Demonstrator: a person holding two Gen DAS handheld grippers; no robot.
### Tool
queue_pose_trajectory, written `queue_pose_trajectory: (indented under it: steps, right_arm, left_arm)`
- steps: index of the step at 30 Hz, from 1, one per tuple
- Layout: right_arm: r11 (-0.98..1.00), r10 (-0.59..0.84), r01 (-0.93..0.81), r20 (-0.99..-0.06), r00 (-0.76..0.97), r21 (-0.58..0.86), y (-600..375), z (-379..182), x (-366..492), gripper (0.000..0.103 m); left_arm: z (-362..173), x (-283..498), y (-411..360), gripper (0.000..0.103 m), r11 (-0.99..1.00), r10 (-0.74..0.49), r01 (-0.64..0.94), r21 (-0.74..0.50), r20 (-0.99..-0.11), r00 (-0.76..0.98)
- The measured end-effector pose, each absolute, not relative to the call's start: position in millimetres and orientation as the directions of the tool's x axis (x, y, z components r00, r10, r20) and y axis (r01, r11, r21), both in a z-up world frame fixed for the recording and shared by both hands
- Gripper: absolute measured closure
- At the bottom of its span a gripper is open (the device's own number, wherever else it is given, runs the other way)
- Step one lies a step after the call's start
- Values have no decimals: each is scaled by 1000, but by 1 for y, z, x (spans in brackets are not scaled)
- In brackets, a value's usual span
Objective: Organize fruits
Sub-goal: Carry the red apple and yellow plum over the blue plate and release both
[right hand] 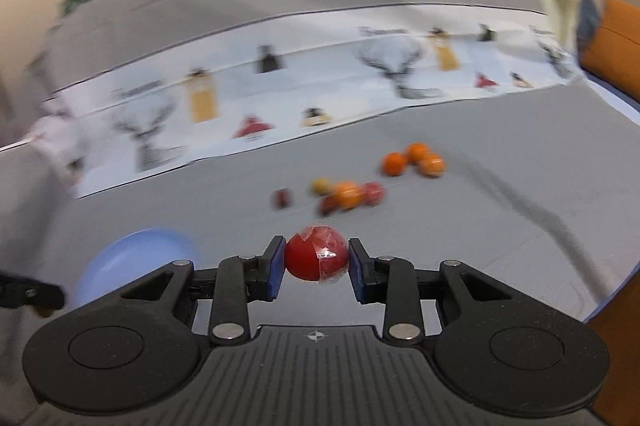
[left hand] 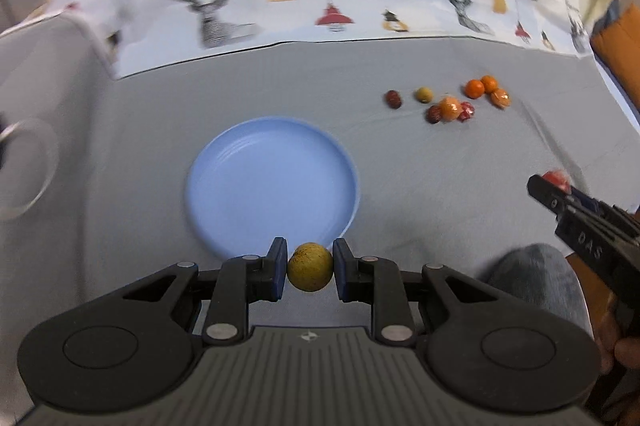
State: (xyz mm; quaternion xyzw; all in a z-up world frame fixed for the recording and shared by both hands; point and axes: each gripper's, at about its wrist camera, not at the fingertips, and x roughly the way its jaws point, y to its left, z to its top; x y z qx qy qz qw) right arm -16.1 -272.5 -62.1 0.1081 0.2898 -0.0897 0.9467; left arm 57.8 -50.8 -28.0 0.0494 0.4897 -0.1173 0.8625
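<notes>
My left gripper (left hand: 310,268) is shut on a round yellow-green fruit (left hand: 310,267), held above the near rim of a pale blue plate (left hand: 272,186) on the grey tablecloth. My right gripper (right hand: 316,260) is shut on a red fruit wrapped in clear film (right hand: 316,257); the left wrist view shows that right gripper (left hand: 554,186) at the right edge, lifted off the cloth. A loose heap of small fruits (left hand: 452,102) lies beyond the plate to the right: orange ones (left hand: 476,88), dark red ones (left hand: 393,99) and a yellow one (left hand: 424,94). The same heap of fruits (right hand: 352,194) lies ahead in the right wrist view.
A white printed band with deer and lamps (left hand: 280,2) crosses the far part of the table. A clear round glass object (left hand: 24,170) stands at the left edge. A person's knee in grey cloth (left hand: 532,278) shows at lower right, and an orange seat (left hand: 618,42) at far right.
</notes>
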Motion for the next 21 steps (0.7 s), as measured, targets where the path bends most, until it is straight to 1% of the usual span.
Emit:
queue_pose_trajectory:
  steps: [5,8,10,14,21]
  right_arm:
    - [979,56,64,-549,834,196,-217,-36,-52,69]
    - [989,107,-37,-511,853,146,-180,-24,-74,69]
    - [989,136,-84,-504,853,125,-164,-18,-84,69]
    - [988,152,-129,-507,848,82,-147,-12,-98,69]
    - [990,138,-139,-504,853,36,-130,-3,-108,69]
  left_arm:
    - [-11,9,-14,76,978,-145,205,-38,-833,534]
    - [-6,-17,-2,76,981,-146,190,-45,-815,560]
    - [-4,-32,5,76,981,-156,187,-57,-805,573]
    - [3,-51,21,76,982,-172,172,-84,-778,604]
    - [12,-60,37,76,980,-198,151,-132,-752,629]
